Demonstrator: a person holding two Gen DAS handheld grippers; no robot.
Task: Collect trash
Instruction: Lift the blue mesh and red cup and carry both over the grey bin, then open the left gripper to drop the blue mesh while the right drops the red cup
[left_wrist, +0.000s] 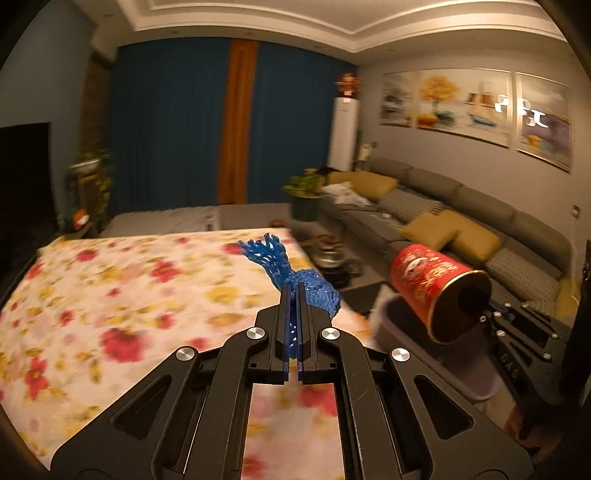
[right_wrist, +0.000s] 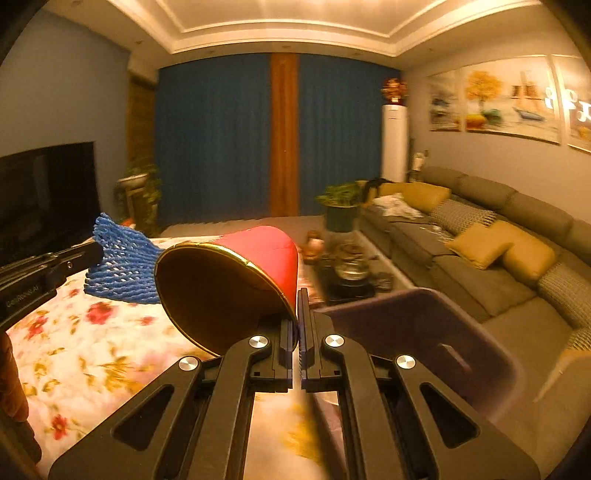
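Looking through the left wrist camera, I see my left gripper (left_wrist: 294, 291) clamped on a blue foam net (left_wrist: 295, 275), its frayed end sticking up past the fingertips above the floral-covered counter (left_wrist: 110, 295). Off to the right, the red can (left_wrist: 436, 288) hangs in the air with its open gold-rimmed mouth turned toward me, above a purple bin (left_wrist: 424, 343); the tool holding it shows only as black metal at the edge. Through the right wrist camera, my right gripper (right_wrist: 297, 295) is closed on the gold rim of the red can (right_wrist: 258, 254), pinching the wall with one finger inside, which the left view cannot show. Here the bin's (right_wrist: 443, 332) dark inside lies open just right of the fingers, and the blue net (right_wrist: 122, 266) sits left of the can, held by the other gripper's black tip (right_wrist: 92, 253).
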